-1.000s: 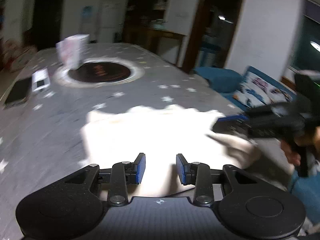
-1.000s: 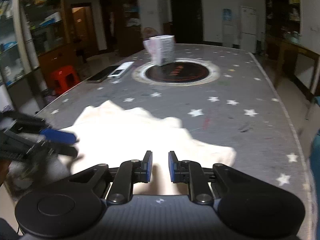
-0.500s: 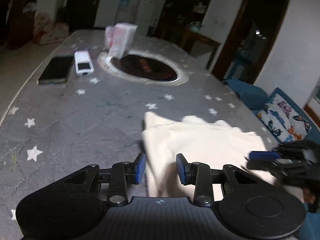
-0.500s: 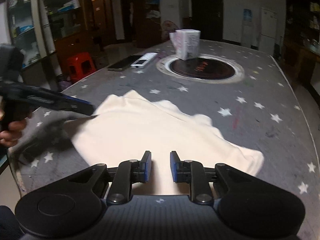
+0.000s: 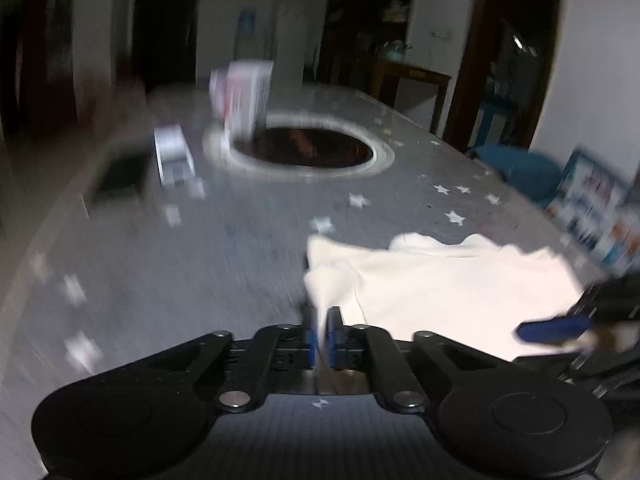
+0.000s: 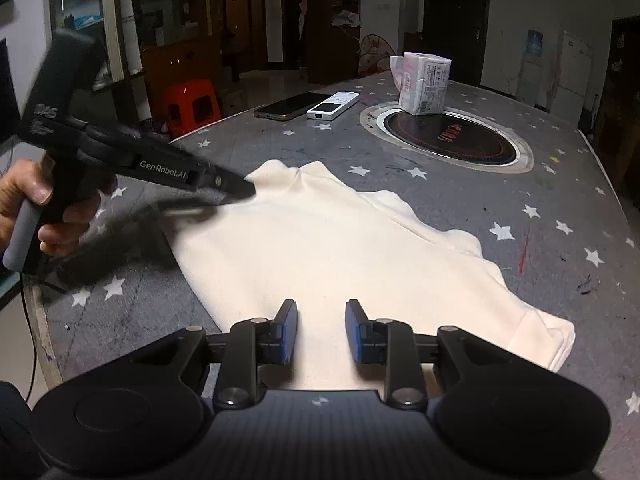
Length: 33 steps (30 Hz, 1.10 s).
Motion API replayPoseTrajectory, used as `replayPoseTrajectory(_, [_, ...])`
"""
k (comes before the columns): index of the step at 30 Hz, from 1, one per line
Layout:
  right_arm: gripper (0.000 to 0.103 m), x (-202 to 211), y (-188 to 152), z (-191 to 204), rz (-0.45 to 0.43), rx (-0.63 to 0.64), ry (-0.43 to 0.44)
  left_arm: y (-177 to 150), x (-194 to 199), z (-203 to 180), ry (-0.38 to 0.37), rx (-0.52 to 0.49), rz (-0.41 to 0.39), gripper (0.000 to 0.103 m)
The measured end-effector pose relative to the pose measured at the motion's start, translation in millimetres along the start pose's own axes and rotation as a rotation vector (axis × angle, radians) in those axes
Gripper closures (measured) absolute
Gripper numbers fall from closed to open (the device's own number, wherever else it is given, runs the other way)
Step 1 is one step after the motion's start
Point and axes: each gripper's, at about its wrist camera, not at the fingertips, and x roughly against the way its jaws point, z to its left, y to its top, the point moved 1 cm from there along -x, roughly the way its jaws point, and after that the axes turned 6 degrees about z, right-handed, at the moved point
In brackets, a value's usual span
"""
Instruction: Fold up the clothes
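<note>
Leftmost, the left gripper (image 6: 240, 192) has just closed, pinching a corner of the cream garment (image 6: 340, 248), a soft, smooth knit lying flat on the grey star-printed bench (image 6: 560, 216). Farther back lie a phone (image 6: 290, 106), a white remote (image 6: 334, 106) and a wrapped box (image 6: 424, 84). Rightward, the right gripper (image 6: 321, 330) has been opening, pads spread above the cloth.
</note>
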Motion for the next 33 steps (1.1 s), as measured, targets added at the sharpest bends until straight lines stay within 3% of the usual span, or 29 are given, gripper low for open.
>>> replayPoseTrajectory(2, [0.077,0,0,2,0.003,0.009,-0.006,-2,1,-14,0.064,-0.093,-0.022,0.099])
replayPoseTrajectory(5, [0.077,-1,0,1,0.002,0.01,-0.003,-7,-13,-16,0.108,-0.124,0.014,0.099])
replayPoseTrajectory(9, [0.077,4,2,-10,-0.005,-0.044,0.015,-4,-15,-6,0.098,-0.079,0.033,0.099])
replayPoseTrajectory(12, [0.077,9,6,-29,-0.026,-0.106,-0.021,2,-9,0,0.095,-0.046,0.034,0.099])
replayPoseTrajectory(19, [0.077,7,18,-71,-0.055,-0.214,-0.087,21,0,-13,-0.053,-0.001,0.012,0.096])
replayPoseTrajectory(23, [0.079,-10,16,-87,0.003,-0.278,-0.117,28,-15,-25,-0.098,-0.009,0.041,0.094])
replayPoseTrajectory(27, [0.078,-7,20,-85,-0.015,-0.257,-0.128,32,-29,-27,-0.134,0.012,0.087,0.092])
replayPoseTrajectory(33, [0.078,-18,32,-83,-0.028,-0.248,-0.103,40,-49,-32,-0.17,0.042,0.117,0.076])
